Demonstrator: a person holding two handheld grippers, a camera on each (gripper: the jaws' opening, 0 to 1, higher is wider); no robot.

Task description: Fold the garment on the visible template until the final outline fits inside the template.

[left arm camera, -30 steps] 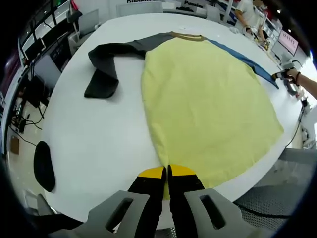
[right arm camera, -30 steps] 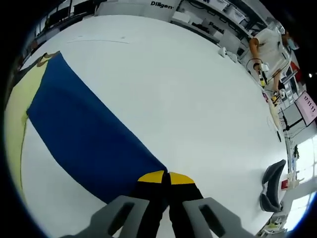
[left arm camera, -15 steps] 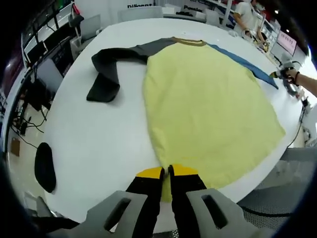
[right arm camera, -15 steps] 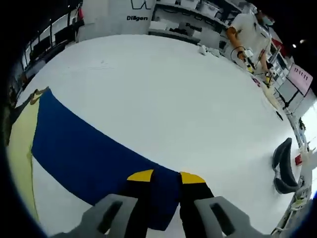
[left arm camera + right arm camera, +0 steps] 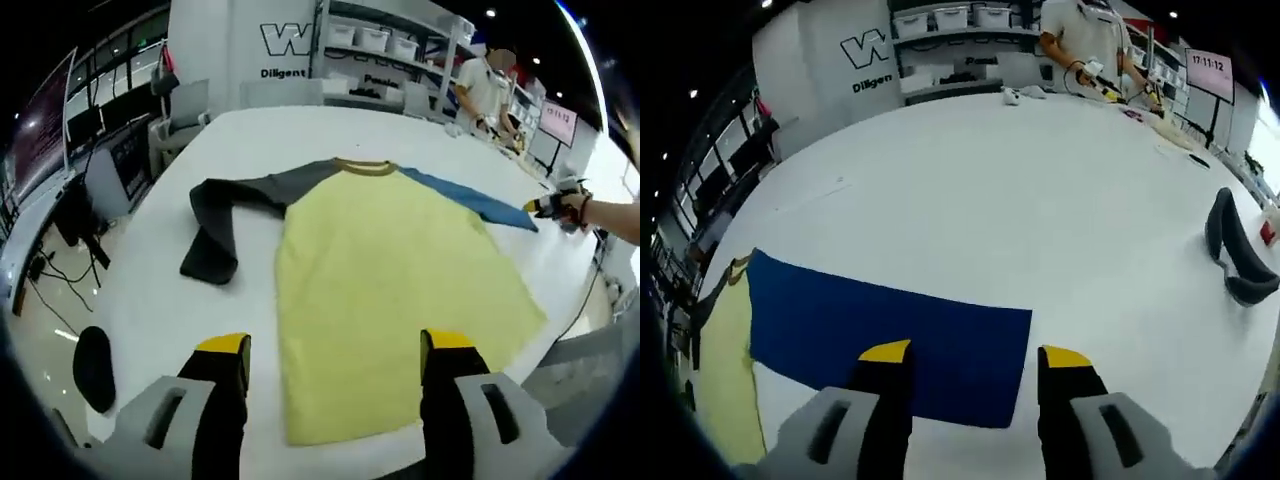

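In the left gripper view, the left gripper has its two jaws spread wide apart and it holds nothing. The garment lies flat on the white table directly ahead of these jaws; the lower hem of its yellow body is between the two yellow-tipped jaws and just beyond them. The dark grey sleeve goes out to the left of the jaws and is bent back on itself. The blue sleeve goes out to the far right, where the right gripper is seen at its end, held by a hand.

In the right gripper view, the right gripper is also open, its jaws well apart, gripping nothing. The blue sleeve lies flat on the table, and its cuff end is between the jaws and just ahead of them. The yellow body is at the far left of the jaws.

On the wall behind the table a large "W" logo is seen, and under it a word that starts "Diligen"; the rest I cannot read. A pink sign at the far right shows digits like "17:11:12". A dark curved object lies on the table to the right of the jaws.
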